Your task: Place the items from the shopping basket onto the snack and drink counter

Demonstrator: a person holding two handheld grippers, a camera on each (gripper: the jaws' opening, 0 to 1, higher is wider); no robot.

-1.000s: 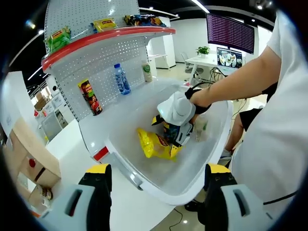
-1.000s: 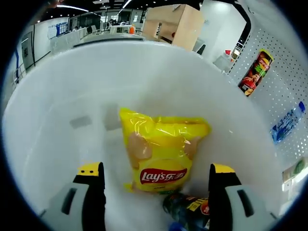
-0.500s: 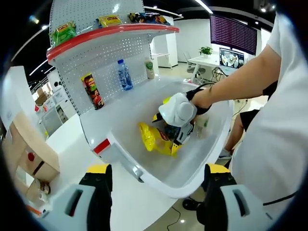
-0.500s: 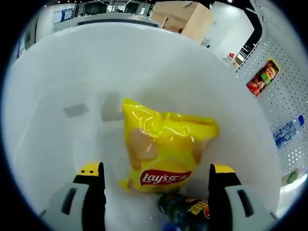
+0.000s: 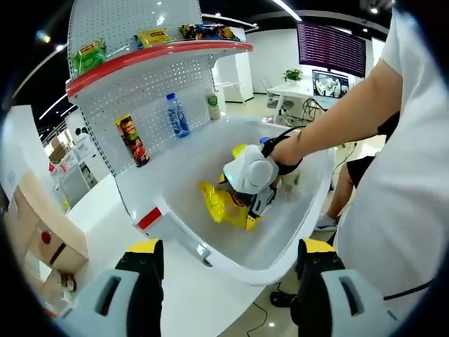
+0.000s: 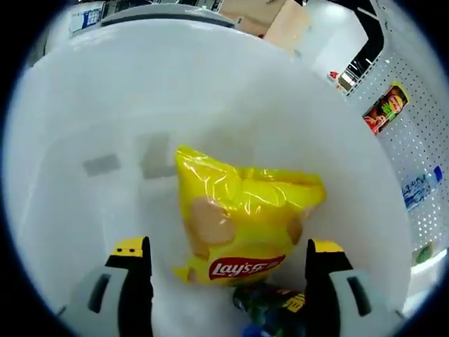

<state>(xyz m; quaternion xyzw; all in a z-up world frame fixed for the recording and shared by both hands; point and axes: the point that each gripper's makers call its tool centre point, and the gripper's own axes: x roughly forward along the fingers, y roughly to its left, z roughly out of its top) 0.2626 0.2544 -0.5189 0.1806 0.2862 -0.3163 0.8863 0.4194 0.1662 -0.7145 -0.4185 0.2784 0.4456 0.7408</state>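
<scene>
Since 1 second earlier, the right gripper (image 6: 229,281) had sunk nearer the yellow chip bag (image 6: 242,225) in the basket (image 6: 84,105), jaws apart; straddling its 6 o'clock end would grip best. Left gripper (image 5: 228,281) stood open.

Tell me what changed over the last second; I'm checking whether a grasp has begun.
The right gripper has dipped slightly deeper into the basket, closing on the chip bag, jaws still open around it. Nothing gripped yet. The bag, the dark packet and the left gripper, open outside the basket, stayed put.
</scene>
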